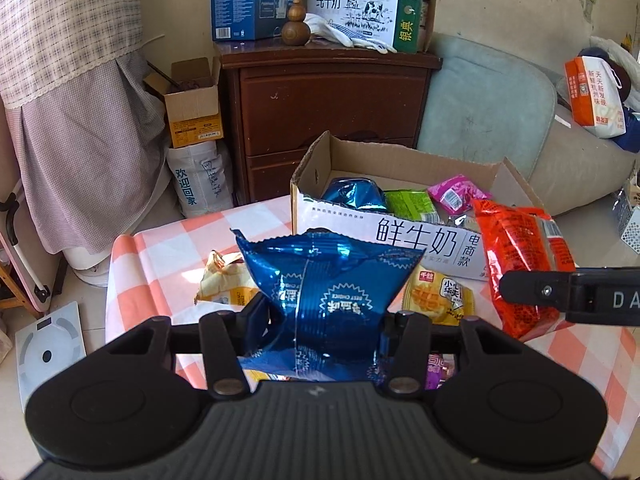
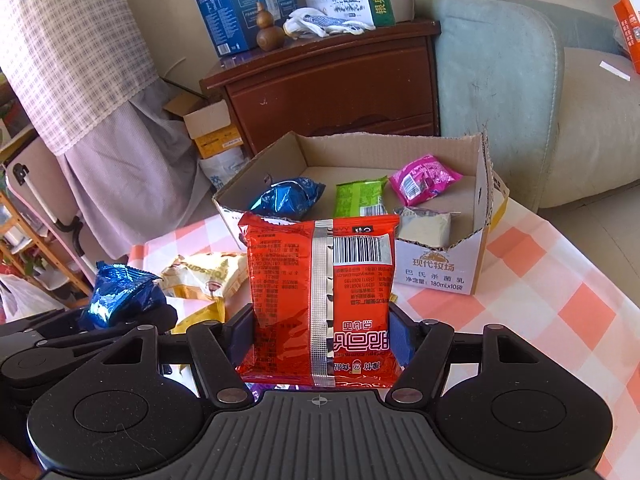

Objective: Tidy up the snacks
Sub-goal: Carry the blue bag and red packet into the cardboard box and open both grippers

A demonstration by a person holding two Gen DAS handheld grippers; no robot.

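My left gripper [image 1: 320, 316] is shut on a blue foil snack packet [image 1: 324, 280] and holds it above the checked table, short of the open cardboard box [image 1: 316, 160]. My right gripper [image 2: 320, 332] is shut on a red snack packet [image 2: 320, 300], upright, in front of the same box [image 2: 480, 184]. The red packet also shows at the right of the left wrist view [image 1: 516, 264]. The box holds a blue packet [image 2: 288, 198], a green one [image 2: 360, 196], a pink one [image 2: 424, 178] and a pale one [image 2: 426, 226].
Yellow snack packets [image 2: 208, 272] lie on the orange-and-white checked tablecloth [image 2: 560, 280] left of the box; another yellow packet [image 1: 438, 294] lies near its front. Behind stand a brown drawer cabinet [image 1: 328, 96] with milk cartons and a pale sofa [image 1: 500, 112].
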